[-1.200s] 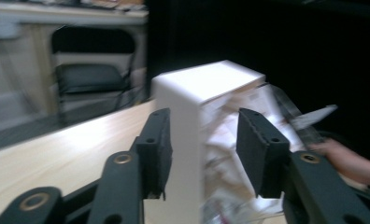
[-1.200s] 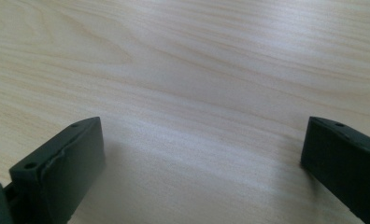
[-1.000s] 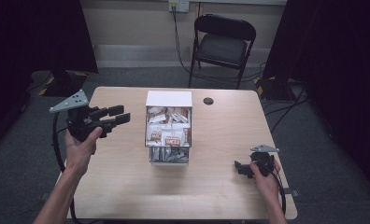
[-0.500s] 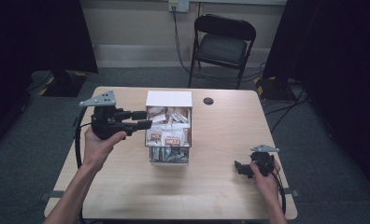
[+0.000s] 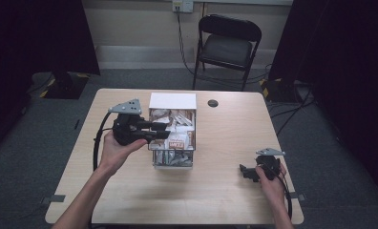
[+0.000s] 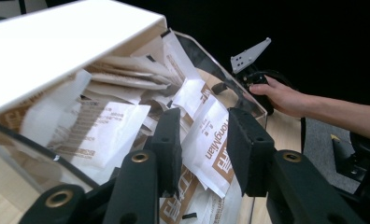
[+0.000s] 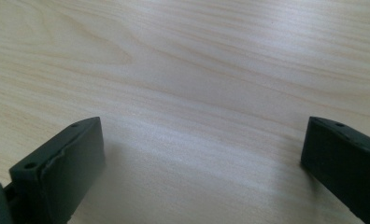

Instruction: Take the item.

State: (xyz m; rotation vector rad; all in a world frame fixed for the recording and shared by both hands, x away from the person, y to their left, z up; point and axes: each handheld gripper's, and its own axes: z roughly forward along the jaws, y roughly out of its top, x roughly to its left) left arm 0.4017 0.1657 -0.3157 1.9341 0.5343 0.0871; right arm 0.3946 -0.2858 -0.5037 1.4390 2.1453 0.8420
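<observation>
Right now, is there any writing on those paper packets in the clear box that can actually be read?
"HongMian": brown letters, running sideways, on a white packet between the left tongs' open jaws in the clear box.
Brown block logo beside it: cropped, unreadable.
Fine print on the neighbouring packet: too blurred.
Packet labels in the high view: too small.

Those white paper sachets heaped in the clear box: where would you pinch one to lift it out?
Probably by the free upper edge of the sachet lying between the left tool's open jaws, coming in over the box rim from that tool's side. It is flat and thin, tilted on the heap, so its edge stands clear of its neighbours. The jaws have just been closing around it, without pressing it.
</observation>
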